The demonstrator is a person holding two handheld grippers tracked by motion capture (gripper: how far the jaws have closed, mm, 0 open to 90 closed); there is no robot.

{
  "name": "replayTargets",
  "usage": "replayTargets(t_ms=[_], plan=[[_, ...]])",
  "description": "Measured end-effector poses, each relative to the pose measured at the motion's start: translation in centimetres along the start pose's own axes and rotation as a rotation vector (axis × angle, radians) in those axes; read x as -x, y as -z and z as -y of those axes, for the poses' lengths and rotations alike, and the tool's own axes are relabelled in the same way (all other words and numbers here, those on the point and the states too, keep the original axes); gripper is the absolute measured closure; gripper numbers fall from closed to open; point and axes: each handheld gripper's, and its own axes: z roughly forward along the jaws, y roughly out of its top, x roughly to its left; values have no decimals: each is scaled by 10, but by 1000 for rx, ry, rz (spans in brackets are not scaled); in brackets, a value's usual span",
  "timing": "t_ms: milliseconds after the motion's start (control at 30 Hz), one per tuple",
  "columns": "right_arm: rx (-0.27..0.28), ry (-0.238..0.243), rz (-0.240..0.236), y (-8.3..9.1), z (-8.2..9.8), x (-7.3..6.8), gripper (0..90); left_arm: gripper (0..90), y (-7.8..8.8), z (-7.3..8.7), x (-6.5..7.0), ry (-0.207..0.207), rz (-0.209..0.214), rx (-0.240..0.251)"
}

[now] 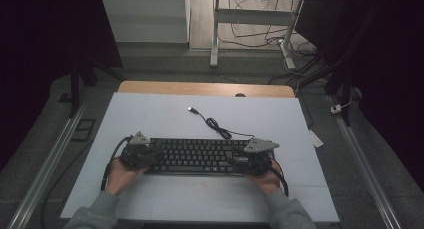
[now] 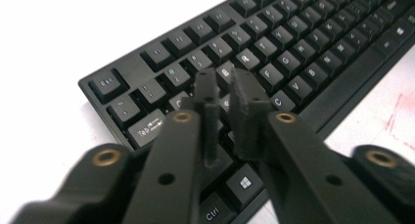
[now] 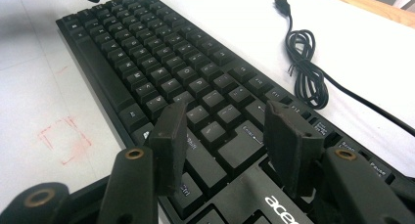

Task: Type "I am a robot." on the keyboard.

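Keyboard (image 1: pixel 197 156) lies flat between both hand-held grippers.

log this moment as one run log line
left gripper: jaws shut, over keyboard left end | right gripper: jaws open, over right end | usb cable: loose behind

Left tool (image 2: pixel 224 94) over the keyboard's (image 2: pixel 303 53) left end, jaws drawn nearly together with a thin gap, nothing between them. Tips hang above the letter rows near Tab (touch on a key cannot be told). Esc key sits at the far-left corner. White table (image 2: pixel 58 33) beyond; faint red marks (image 2: pixel 399 116) at right.
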Motion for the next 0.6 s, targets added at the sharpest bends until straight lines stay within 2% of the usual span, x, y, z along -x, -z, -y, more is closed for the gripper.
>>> replayTargets(t_ms=[233,600], plan=[[-9,5,4,-1,1,-1,516,886,-2,-1,4,-11,13,-6],[-16,16,10,-1,1,0,516,888,-13,-7,28,-91,98,-23]])
